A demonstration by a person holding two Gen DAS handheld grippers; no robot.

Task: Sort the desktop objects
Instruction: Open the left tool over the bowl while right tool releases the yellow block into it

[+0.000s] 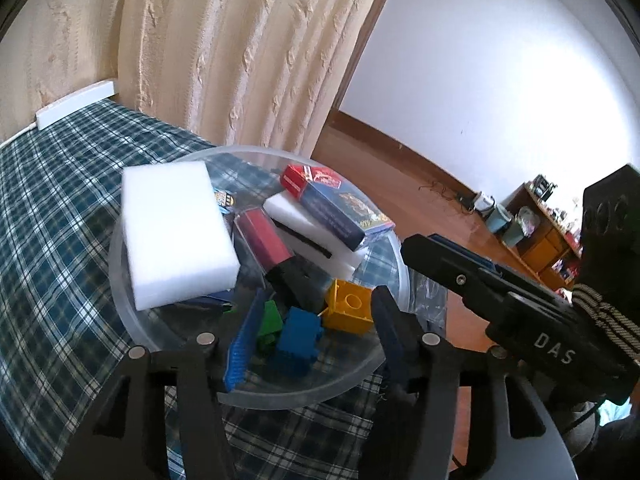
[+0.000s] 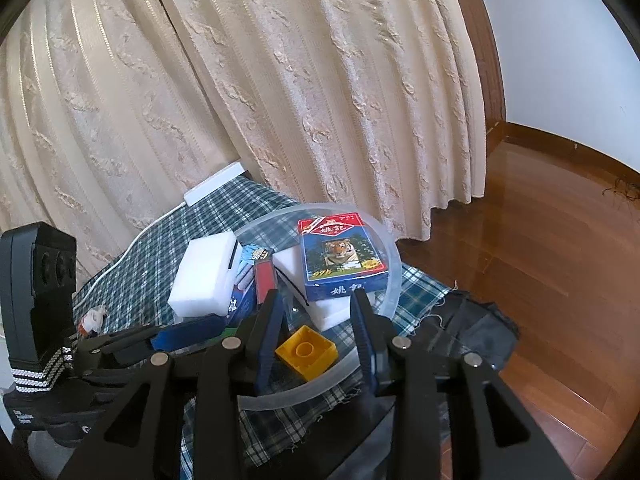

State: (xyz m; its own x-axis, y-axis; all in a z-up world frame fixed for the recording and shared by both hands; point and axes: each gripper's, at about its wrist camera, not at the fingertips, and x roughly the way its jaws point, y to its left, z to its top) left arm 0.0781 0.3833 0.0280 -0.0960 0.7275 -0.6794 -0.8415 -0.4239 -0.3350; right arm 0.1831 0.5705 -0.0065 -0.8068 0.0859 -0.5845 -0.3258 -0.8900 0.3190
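A clear round plastic bowl [image 1: 248, 394] [image 2: 390, 252] on a plaid cloth holds white sponges [image 1: 176, 232] [image 2: 204, 276], a blue card box with a tiger picture [image 1: 340, 210] [image 2: 340, 256], a red and black marker [image 1: 266, 240], and yellow [image 1: 348, 308] [image 2: 306, 350], blue [image 1: 298, 336] and green [image 1: 268, 320] bricks. My left gripper [image 1: 316, 312] is open over the bowl, the bricks between its fingers. My right gripper [image 2: 316, 300] is open above the yellow brick and holds nothing. It also shows in the left wrist view [image 1: 500, 288].
The plaid cloth [image 1: 52, 216] covers the table. A white power strip [image 1: 76, 104] [image 2: 214, 184] lies at the cloth's far edge by the cream curtain [image 2: 280, 80]. Wooden floor [image 2: 540, 240] lies to the right, with a shelf of small items [image 1: 540, 228] far off.
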